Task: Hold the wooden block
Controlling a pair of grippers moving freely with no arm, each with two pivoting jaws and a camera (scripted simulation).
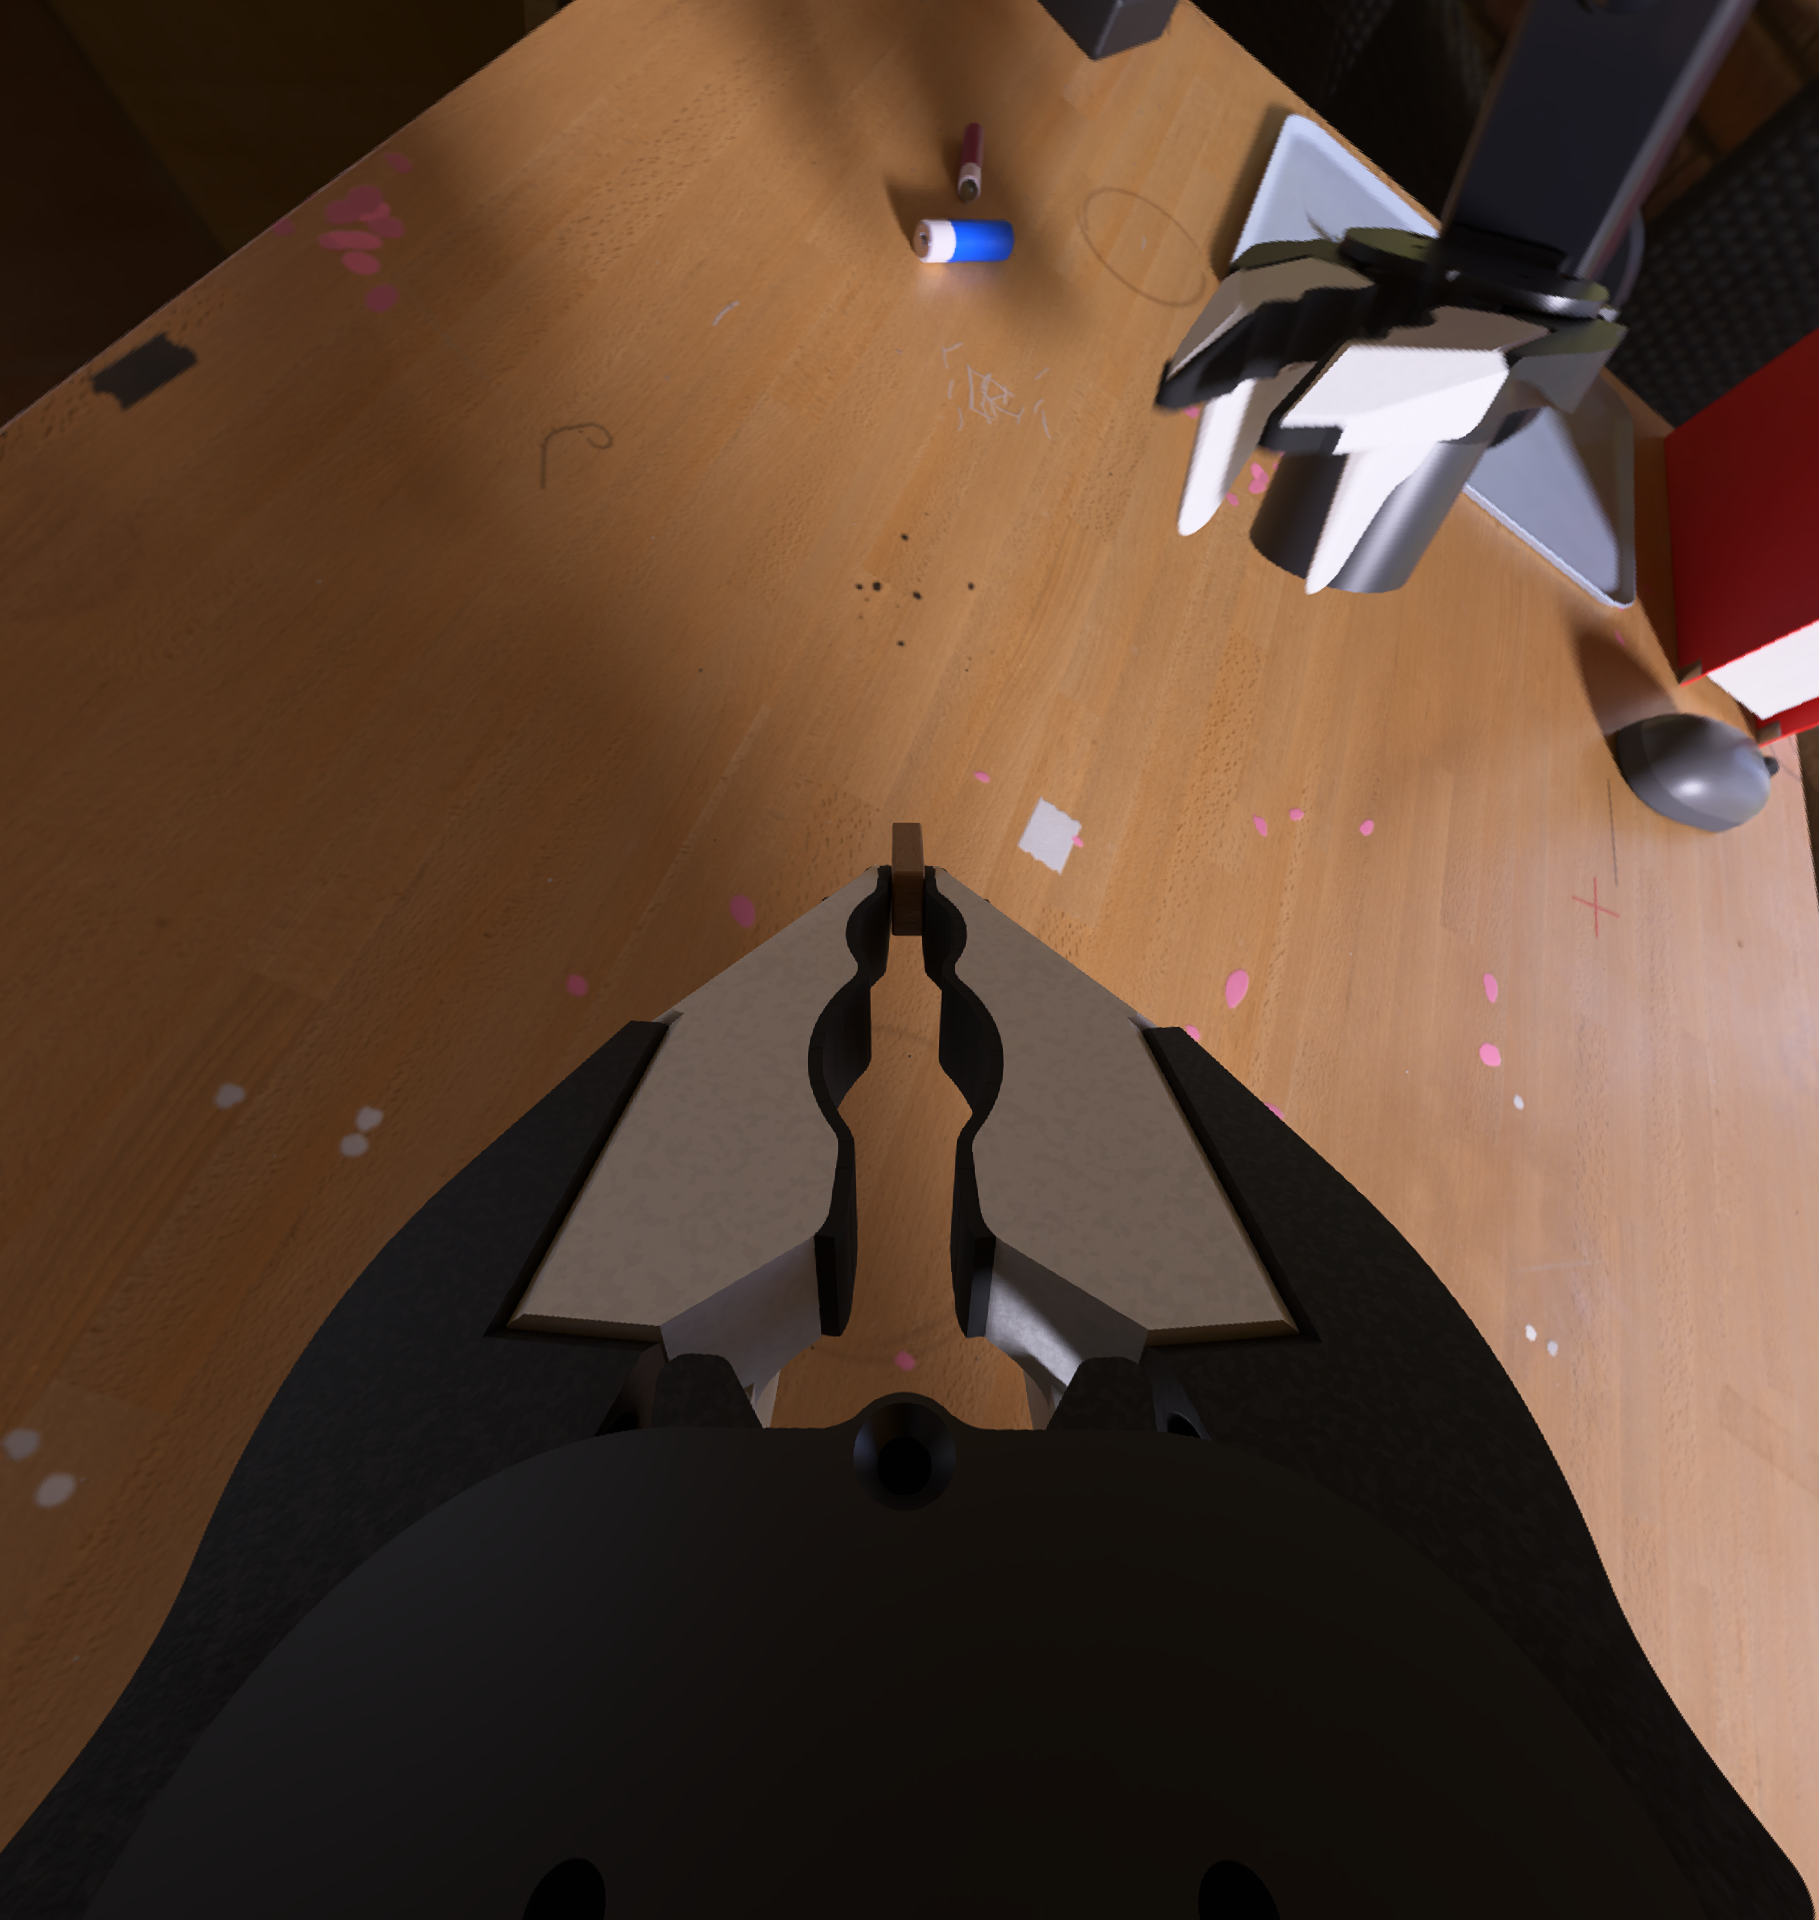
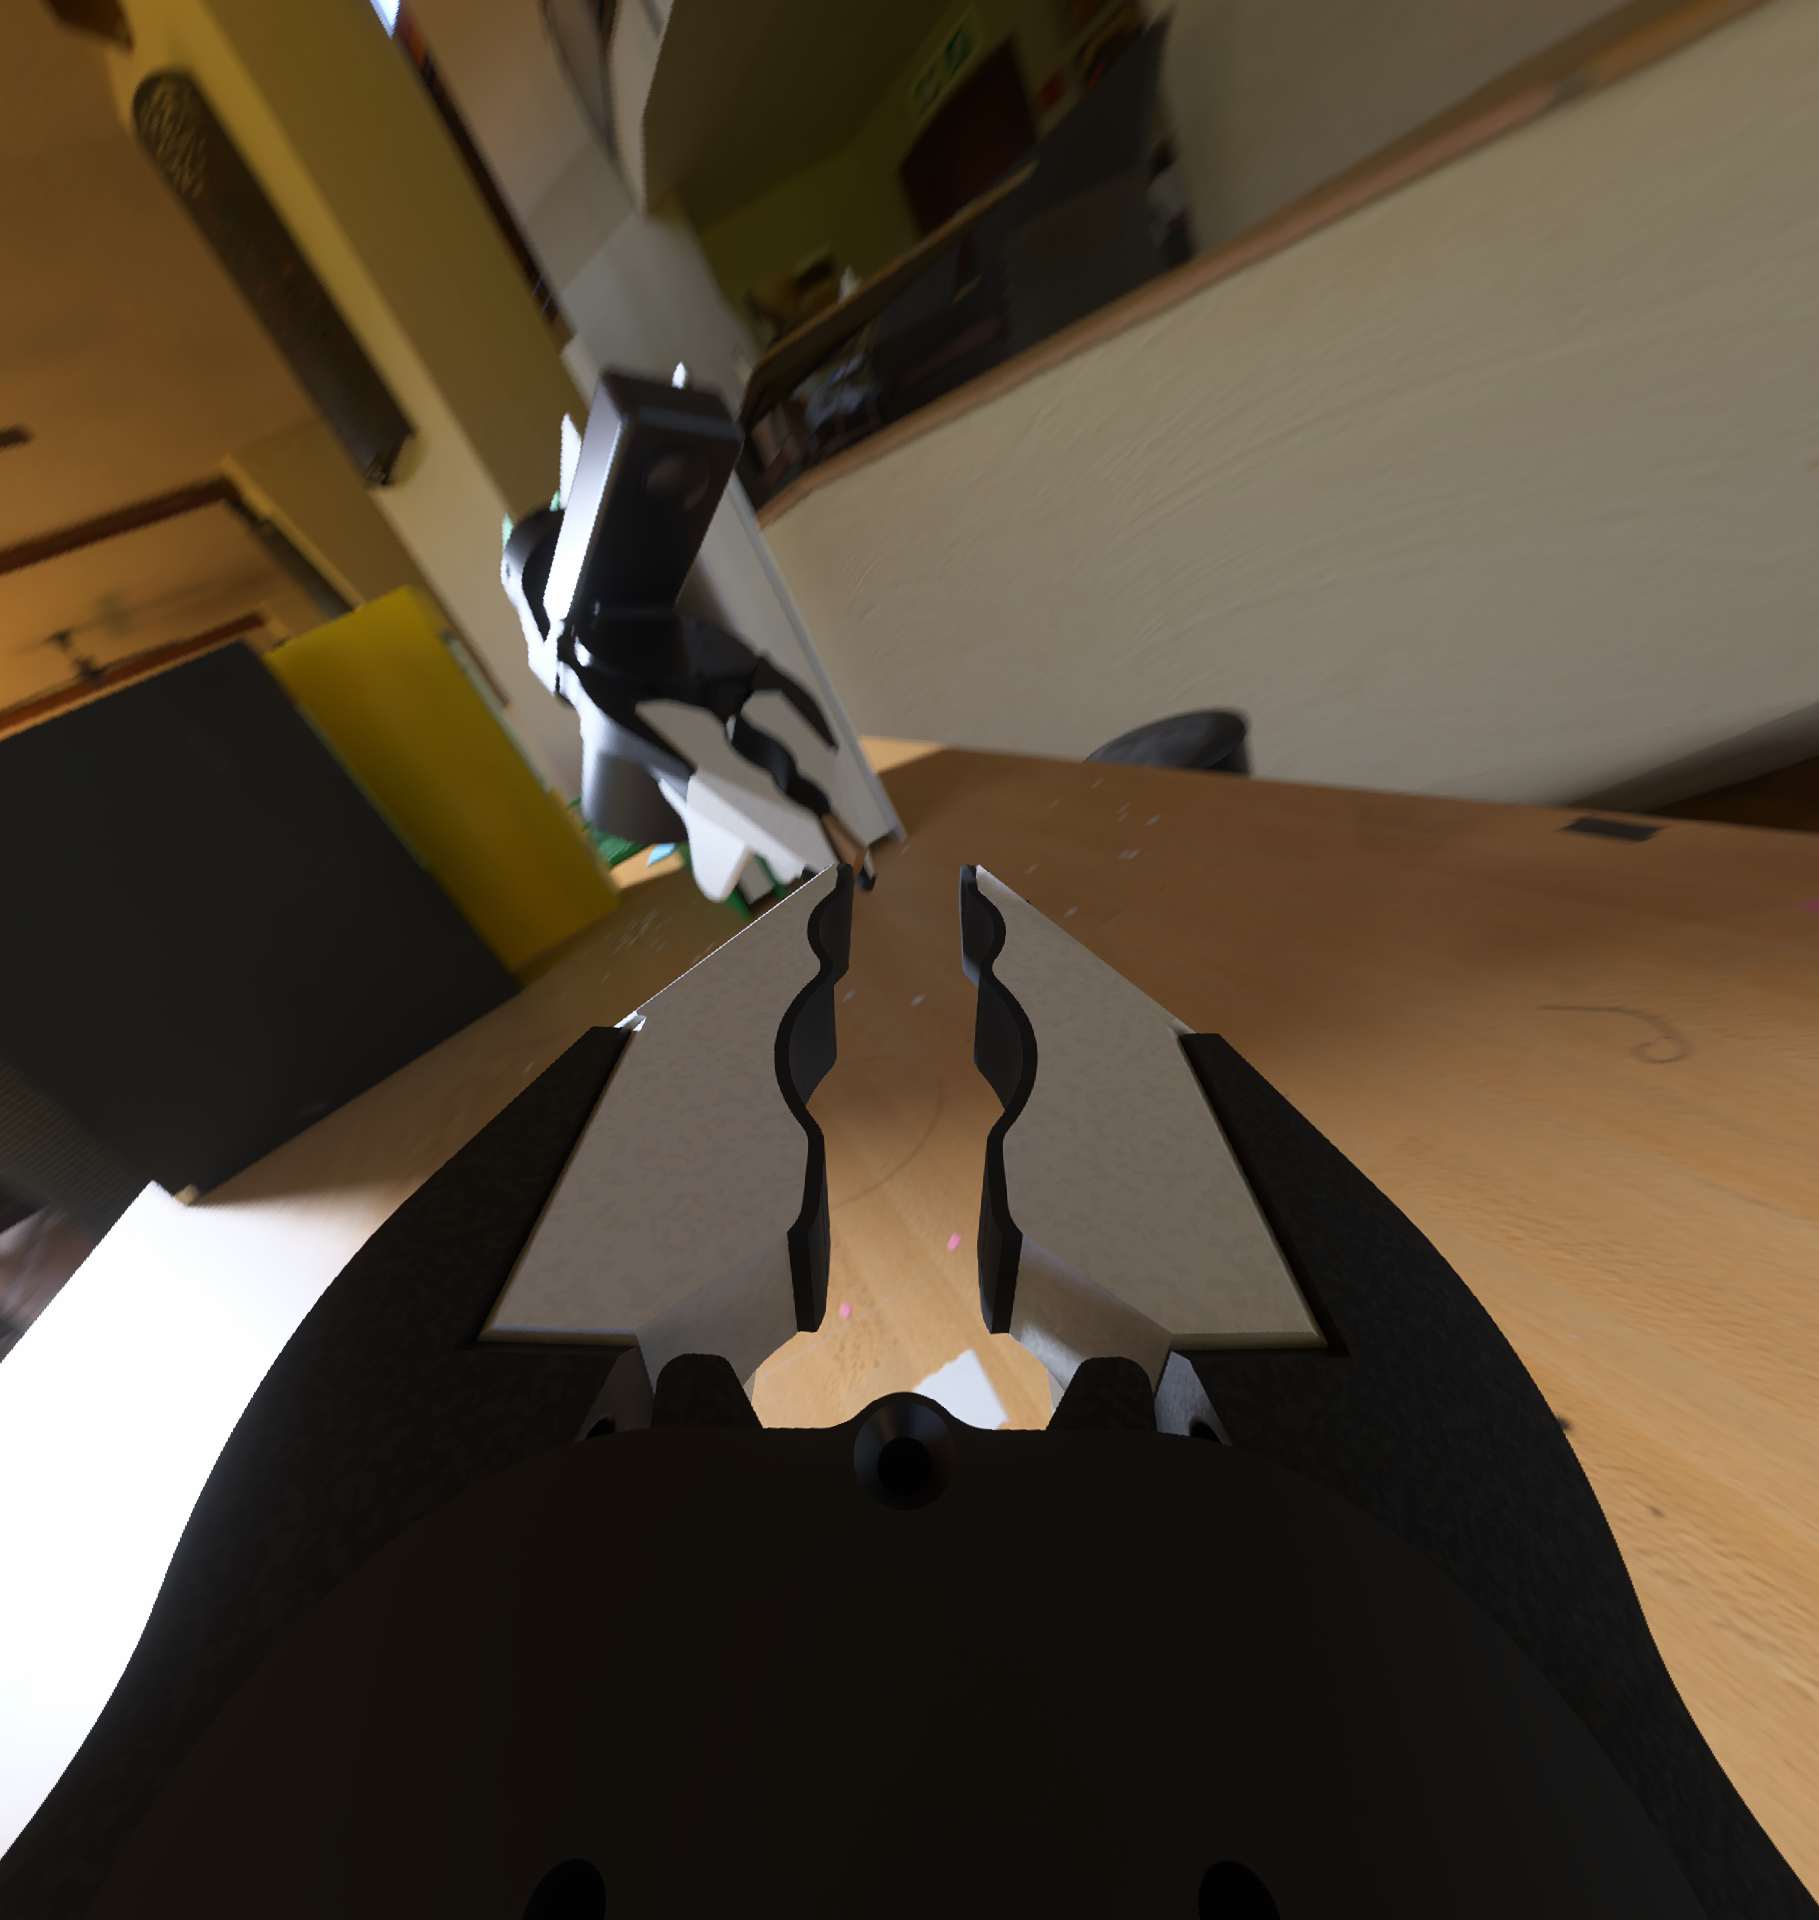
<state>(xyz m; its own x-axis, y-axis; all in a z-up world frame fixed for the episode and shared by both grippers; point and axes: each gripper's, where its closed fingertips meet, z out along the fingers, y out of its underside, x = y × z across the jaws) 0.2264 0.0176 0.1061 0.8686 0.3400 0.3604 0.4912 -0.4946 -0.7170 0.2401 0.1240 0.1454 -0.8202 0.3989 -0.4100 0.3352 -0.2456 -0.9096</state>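
Pinching the block point(image 1: 906, 879) at its very tips, the left hand-held gripper point(image 1: 906, 891) has its fingers drawn nearly together, clamped on the small brown piece of wood, which stands upright between them above the table point(image 1: 572, 727). Whether the block's lower end touches the table cannot be told, since the fingertips hide it.

The right hand-held gripper point(image 2: 905, 883) holds nothing: its fingers stand apart with bare table showing through the gap. In the left wrist view it hangs well off to the right point(image 1: 1269, 540), above the table, pale fingers pointing down.

In the right wrist view the left hand-held gripper point(image 2: 827, 847) shows farther off, partly covered by the near left fingertip; only a sliver of the block point(image 2: 851, 854) peeks out there, blurred and hard to make out.

On the table beyond the block lie a blue-and-white battery point(image 1: 965, 240) and, just past it, a dark red marker point(image 1: 969, 161). A white scrap point(image 1: 1049, 834) lies just right of the block. Along the right edge sit a grey mouse point(image 1: 1694, 774), a red book point(image 1: 1778, 582) cut off by the frame, and a white tray point(image 1: 1320, 187) partly hidden behind the right hand-held gripper. Pink and pale specks dot the wood.
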